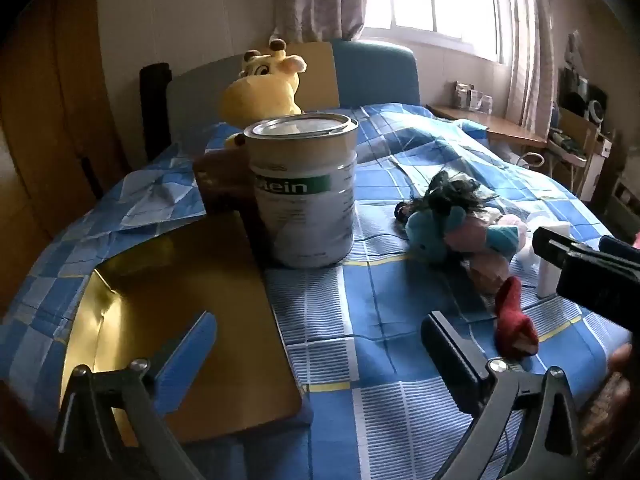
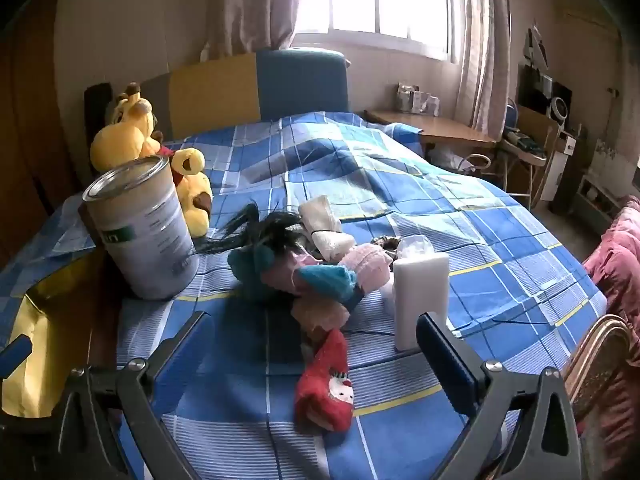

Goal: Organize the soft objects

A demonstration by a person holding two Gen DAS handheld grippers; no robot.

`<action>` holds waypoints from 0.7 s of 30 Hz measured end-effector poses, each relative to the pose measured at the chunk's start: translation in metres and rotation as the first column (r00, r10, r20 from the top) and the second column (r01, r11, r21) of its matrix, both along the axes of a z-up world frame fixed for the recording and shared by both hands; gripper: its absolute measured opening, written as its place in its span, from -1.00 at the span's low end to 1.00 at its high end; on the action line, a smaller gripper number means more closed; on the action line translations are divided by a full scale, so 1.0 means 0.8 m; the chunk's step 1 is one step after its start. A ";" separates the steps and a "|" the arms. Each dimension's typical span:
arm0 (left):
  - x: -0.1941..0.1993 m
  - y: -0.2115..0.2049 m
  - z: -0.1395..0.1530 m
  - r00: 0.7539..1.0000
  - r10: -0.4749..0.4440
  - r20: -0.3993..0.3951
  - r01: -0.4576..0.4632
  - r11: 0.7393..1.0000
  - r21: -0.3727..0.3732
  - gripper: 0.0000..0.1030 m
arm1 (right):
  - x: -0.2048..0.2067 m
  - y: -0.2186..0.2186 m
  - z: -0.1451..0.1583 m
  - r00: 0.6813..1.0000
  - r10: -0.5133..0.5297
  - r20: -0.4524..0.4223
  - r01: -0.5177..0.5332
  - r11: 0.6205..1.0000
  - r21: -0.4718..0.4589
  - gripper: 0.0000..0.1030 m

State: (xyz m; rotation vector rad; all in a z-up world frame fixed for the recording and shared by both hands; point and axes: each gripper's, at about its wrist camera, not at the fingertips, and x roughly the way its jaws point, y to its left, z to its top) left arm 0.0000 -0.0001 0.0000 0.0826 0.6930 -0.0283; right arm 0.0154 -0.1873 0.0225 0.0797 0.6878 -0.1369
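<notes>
Two tools, left (image 1: 320, 344) and right (image 2: 316, 344), apart, empty; one red sock (image 2: 326, 384), one tin (image 2: 144, 232)

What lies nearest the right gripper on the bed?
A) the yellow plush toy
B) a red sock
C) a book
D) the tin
B: the red sock lies just ahead of the open right gripper, while the tin and the plush toy sit farther back.

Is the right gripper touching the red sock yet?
Apart. The right wrist view shows the right gripper open, its fingers either side of the red sock, with blue bedsheet visible between each and the sock.
</notes>
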 end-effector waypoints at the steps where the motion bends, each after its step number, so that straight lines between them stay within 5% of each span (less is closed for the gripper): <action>1: 0.000 0.000 0.000 1.000 -0.002 -0.003 0.002 1.000 0.002 0.99 | -0.001 -0.001 -0.001 1.000 -0.001 -0.002 0.001 1.000 0.003 1.00; 12: -0.001 0.010 -0.001 1.000 -0.002 -0.011 0.002 1.000 -0.004 0.99 | 0.002 -0.028 0.005 1.000 -0.022 0.019 0.022 1.000 0.020 1.00; 21: -0.003 0.002 -0.007 1.000 -0.015 -0.019 0.015 1.000 -0.001 0.99 | 0.005 -0.080 0.009 0.996 -0.084 0.031 0.079 0.989 0.124 1.00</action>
